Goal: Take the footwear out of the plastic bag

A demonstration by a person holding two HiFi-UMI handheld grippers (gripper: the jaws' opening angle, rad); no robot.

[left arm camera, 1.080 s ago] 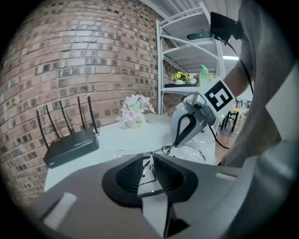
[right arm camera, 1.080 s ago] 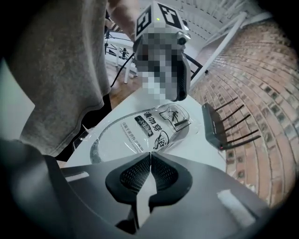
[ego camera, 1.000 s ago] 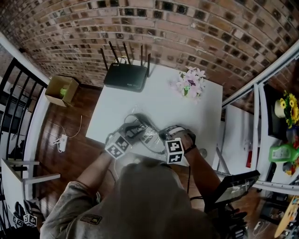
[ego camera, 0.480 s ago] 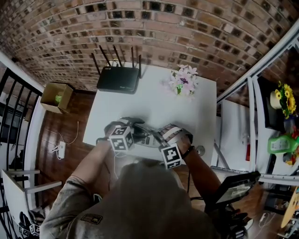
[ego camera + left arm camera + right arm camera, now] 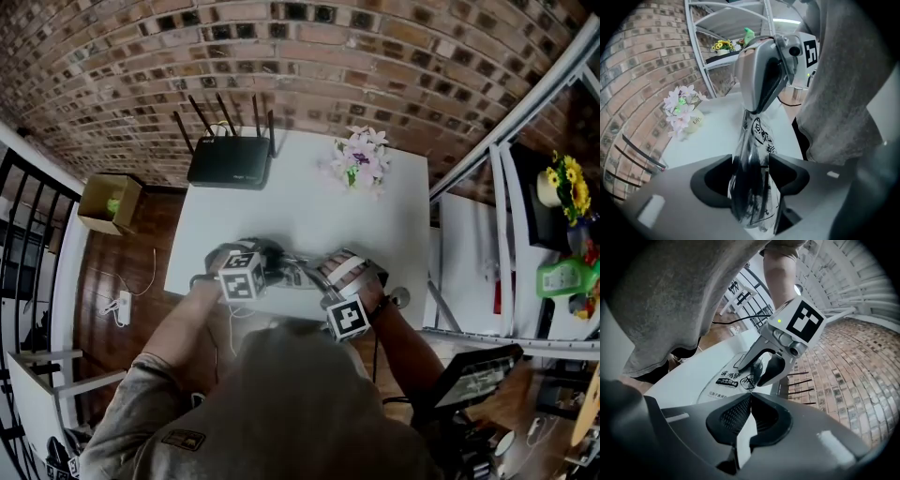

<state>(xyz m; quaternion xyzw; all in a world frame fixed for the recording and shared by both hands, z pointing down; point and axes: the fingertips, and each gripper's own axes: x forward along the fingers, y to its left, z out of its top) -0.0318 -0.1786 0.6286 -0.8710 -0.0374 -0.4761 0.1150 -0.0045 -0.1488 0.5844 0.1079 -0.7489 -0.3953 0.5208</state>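
Right gripper [image 5: 751, 395]: jaws clenched, with a thin strip of clear film from the bag [image 5: 758, 133] pinched between the pads. In the left gripper view the same gripper is seen above, the bag's narrow end caught at its tip.

Left gripper [image 5: 751, 161]: jaws set wide and closing. The bulging part of the bag is seen between them, its film lying against both pad tips. No firm squeeze is made out.

Footwear [image 5: 747, 187]: noted as a dark mass still inside the bag, at the level of the left jaws and below them. Its shape is not resolved through the creased film. Black print is seen on the bag's clear face, but it is not legible.

In the head view the bag is stretched between the two grippers over the near edge of the white table [image 5: 309, 202]. A black router [image 5: 230, 161] with upright aerials is seen at the far left of the table and a small pot of pale flowers [image 5: 359, 161] at the far right, both well apart from the bag.
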